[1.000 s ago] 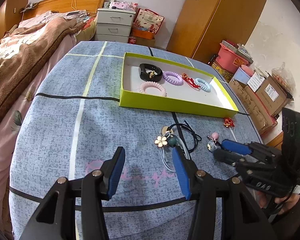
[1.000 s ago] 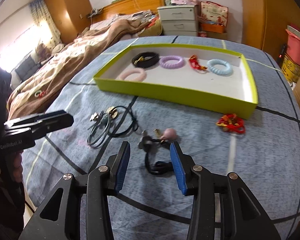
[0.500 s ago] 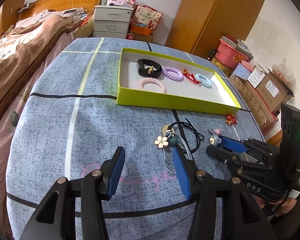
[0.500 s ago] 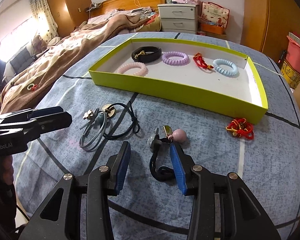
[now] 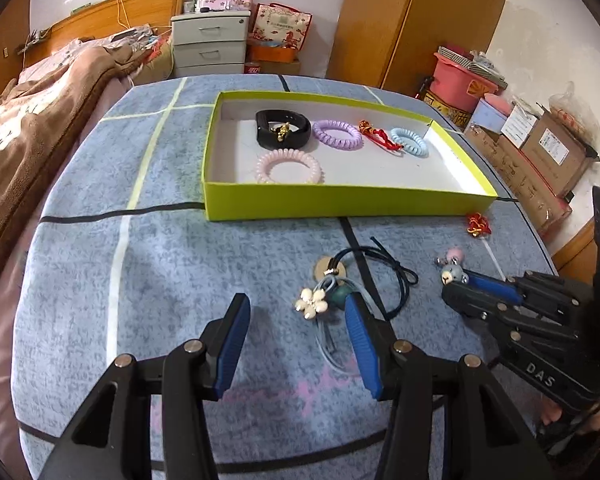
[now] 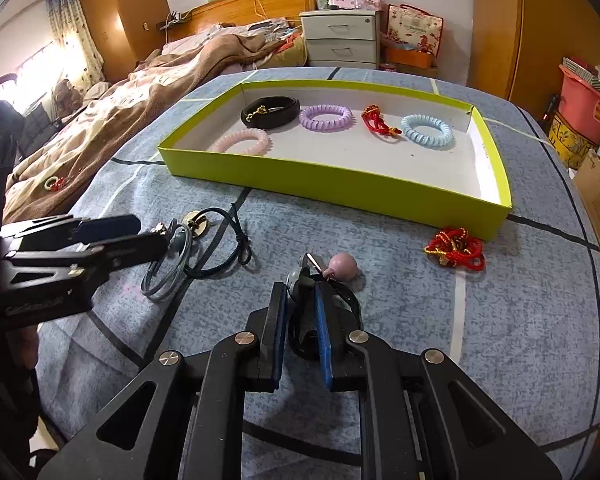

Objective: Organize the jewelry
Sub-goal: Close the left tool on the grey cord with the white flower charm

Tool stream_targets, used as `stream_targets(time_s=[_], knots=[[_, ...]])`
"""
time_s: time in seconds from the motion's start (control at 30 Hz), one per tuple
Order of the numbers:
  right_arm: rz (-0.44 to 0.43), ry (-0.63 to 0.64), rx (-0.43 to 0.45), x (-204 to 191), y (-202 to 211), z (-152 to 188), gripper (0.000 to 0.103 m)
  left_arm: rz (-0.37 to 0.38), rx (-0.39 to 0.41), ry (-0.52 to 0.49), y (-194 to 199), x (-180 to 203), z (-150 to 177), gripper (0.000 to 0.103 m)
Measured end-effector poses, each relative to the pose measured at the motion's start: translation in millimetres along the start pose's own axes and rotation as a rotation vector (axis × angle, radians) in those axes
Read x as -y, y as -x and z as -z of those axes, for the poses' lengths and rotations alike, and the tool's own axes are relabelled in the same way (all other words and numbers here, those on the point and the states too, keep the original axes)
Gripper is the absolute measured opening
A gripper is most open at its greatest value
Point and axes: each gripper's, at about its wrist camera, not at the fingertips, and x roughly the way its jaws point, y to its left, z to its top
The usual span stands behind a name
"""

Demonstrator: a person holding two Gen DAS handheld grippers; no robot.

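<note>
A yellow-green tray (image 5: 340, 200) (image 6: 340, 188) on the blue bedcover holds a black bracelet (image 5: 283, 129), a purple coil band (image 5: 337, 134), a pink coil band (image 5: 290, 166), a red cord charm (image 5: 378, 134) and a blue coil band (image 5: 410, 142). My right gripper (image 6: 300, 300) has closed on a black hair tie with bear and pink ball charms (image 6: 332, 270), also in the left wrist view (image 5: 452, 268). My left gripper (image 5: 296, 320) is open just above a flower-charm tie (image 5: 312, 300) and a dark cord with a disc (image 5: 364, 276).
A red knotted cord (image 6: 456, 248) (image 5: 478, 225) lies on the cover by the tray's near right corner. A bed with a brown blanket (image 6: 120, 120) is to the left. Drawers (image 5: 208, 46), a wardrobe and boxes (image 5: 540, 152) stand beyond the cover.
My right gripper's jaws have narrowed from wide open to closed on the bear-charm hair tie. My left gripper has stayed open and moved slightly forward.
</note>
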Motion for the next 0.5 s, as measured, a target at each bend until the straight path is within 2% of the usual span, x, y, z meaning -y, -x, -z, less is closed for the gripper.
stream_targets(time_s=[0.3, 0.4, 0.47, 0.5], knots=[[-0.011, -0.016, -0.002, 3.8, 1.4, 1.1, 0.014, -0.001, 0.000, 0.004, -6.2, 3.2, -0.7, 0.050], [-0.013, -0.019, -0.003, 4.2, 1.1, 1.1, 0.015, 0.001, 0.002, 0.000, -6.6, 3.2, -1.0, 0.036], [-0.011, -0.018, -0.004, 4.3, 0.9, 0.7, 0.015, -0.001, 0.000, -0.001, -7.2, 2.9, -0.7, 0.022], [-0.009, -0.017, -0.004, 4.2, 1.1, 0.8, 0.015, 0.004, -0.001, -0.001, -7.3, 2.6, -0.4, 0.021]])
